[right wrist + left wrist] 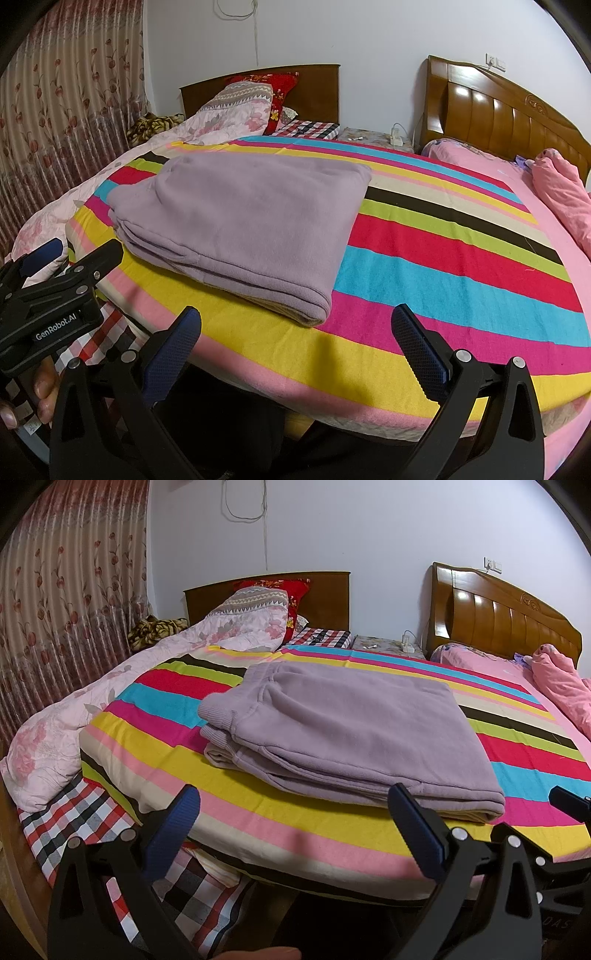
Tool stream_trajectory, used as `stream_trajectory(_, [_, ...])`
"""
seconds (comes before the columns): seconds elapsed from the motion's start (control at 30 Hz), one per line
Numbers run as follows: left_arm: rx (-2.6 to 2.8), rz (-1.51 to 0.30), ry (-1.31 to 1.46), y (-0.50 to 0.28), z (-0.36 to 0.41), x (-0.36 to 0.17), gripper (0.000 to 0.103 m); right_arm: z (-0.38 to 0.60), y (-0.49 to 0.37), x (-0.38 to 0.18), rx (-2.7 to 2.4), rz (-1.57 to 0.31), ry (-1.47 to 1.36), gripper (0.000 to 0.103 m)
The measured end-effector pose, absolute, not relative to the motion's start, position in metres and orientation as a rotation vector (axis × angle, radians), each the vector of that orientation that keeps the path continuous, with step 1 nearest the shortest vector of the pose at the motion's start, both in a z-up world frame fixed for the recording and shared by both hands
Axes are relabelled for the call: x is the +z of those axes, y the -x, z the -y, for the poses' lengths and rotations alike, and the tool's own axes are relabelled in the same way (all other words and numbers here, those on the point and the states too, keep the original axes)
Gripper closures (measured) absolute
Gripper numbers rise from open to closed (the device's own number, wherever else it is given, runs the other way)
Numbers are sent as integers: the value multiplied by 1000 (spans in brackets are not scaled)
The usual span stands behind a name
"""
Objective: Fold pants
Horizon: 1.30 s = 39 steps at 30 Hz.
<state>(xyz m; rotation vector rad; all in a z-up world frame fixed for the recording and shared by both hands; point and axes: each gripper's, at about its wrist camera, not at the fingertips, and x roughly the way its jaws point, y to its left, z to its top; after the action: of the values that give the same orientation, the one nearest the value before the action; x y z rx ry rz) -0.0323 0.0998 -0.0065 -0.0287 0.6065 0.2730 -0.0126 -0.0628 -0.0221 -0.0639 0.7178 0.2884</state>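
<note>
The lilac pants point(351, 731) lie folded into a thick rectangle on the striped blanket point(166, 686), waistband and ribbed cuffs to the left. In the right wrist view the pants point(240, 221) sit left of centre on the blanket point(443, 277). My left gripper point(295, 797) hangs open just short of the bundle's near edge, touching nothing. My right gripper point(295, 315) is open too, over the blanket's near edge, right of the bundle's near corner. The left gripper point(66, 258) also shows at the far left, held by a hand point(40, 391).
A pink floral quilt point(55, 746) is bunched along the left, over a checked sheet point(74, 830). A pink duvet point(565, 690) lies at the right. Two wooden headboards point(498, 616) and a nightstand point(388, 644) stand at the back wall.
</note>
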Motion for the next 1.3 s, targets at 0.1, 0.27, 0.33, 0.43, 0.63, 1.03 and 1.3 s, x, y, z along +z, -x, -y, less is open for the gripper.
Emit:
stream_trajectory(0.1, [273, -606, 30, 32, -100, -6, 2, 63, 13, -22, 288, -717, 64, 4])
stream_trajectory(0.27, [272, -606, 29, 33, -100, -6, 2, 63, 13, -22, 288, -718, 64, 4])
stream_trajectory(0.33, [271, -607, 29, 32, -100, -6, 2, 62, 13, -22, 288, -718, 64, 4])
stream_trajectory(0.43, [272, -607, 29, 32, -100, -6, 2, 62, 13, -21, 288, -718, 63, 4])
stream_trajectory(0.63, [272, -610, 29, 32, -101, -7, 2, 63, 12, -22, 288, -719, 63, 4])
stream_trajectory(1.03, [271, -609, 28, 32, -101, -7, 2, 65, 14, -26, 290, -722, 61, 4])
stream_trajectory(1.3, [271, -609, 27, 32, -102, -8, 2, 66, 14, -26, 290, -722, 61, 4])
